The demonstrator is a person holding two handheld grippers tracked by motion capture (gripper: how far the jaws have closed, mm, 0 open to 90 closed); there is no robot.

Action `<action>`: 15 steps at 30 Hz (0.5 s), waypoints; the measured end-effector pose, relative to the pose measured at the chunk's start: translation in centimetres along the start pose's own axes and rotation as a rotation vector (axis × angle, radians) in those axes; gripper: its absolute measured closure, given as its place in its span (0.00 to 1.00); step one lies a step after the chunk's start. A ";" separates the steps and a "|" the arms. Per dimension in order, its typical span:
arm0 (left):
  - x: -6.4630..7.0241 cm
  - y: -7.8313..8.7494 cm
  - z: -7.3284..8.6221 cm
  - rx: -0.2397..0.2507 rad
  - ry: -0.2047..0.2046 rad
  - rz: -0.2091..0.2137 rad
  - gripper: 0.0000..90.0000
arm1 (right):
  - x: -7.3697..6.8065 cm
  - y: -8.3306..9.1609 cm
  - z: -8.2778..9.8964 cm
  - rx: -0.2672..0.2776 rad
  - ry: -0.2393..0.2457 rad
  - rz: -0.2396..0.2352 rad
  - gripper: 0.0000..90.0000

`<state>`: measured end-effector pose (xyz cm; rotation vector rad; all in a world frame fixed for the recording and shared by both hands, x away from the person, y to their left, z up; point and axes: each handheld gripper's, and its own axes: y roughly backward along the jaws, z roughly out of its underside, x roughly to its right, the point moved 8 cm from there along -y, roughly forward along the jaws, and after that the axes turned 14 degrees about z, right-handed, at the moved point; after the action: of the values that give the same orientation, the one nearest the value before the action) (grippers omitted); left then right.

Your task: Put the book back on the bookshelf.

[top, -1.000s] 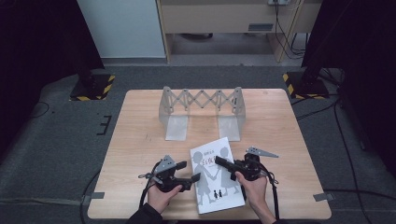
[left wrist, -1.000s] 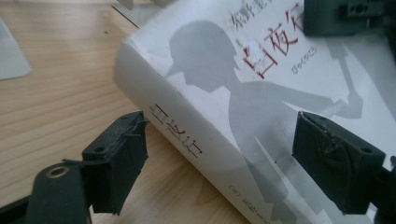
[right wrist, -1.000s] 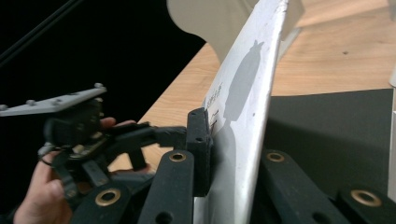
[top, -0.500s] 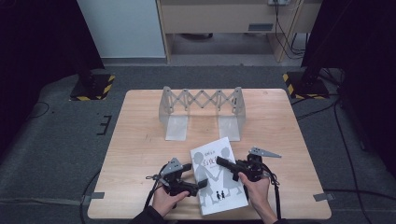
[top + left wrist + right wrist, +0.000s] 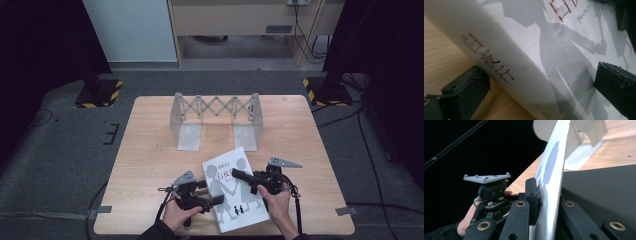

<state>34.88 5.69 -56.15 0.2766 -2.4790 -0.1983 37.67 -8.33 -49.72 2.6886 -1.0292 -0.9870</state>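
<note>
On table (image 5: 150, 165), white book (image 5: 235, 190), red unreadable title characters

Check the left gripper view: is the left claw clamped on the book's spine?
No: the left claw stands open, its jaws apart on either side of the book without pressing it.

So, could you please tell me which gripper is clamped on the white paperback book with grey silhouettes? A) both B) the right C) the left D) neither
B: the right gripper pinches the white book's cover, while the left gripper stands open around its spine.
</note>
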 end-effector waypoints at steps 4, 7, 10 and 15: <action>-0.3 -0.1 0.1 -0.001 0.017 -0.004 0.00 | 0.1 -0.2 0.1 -0.007 -0.010 0.006 0.92; -0.5 -0.3 0.3 -0.004 0.032 -0.007 0.00 | 0.7 -0.4 0.2 -0.019 -0.023 0.020 0.91; -0.7 -0.5 0.4 -0.005 0.045 -0.008 0.00 | 1.3 -0.6 0.4 -0.030 -0.013 0.046 0.88; -1.2 -0.7 0.7 -0.020 0.086 -0.017 0.00 | 2.3 -1.1 1.1 -0.045 0.080 0.124 0.76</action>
<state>35.48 5.34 -57.54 0.2921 -2.3893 -0.2144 38.93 -8.76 -52.16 2.5702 -1.1285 -0.8633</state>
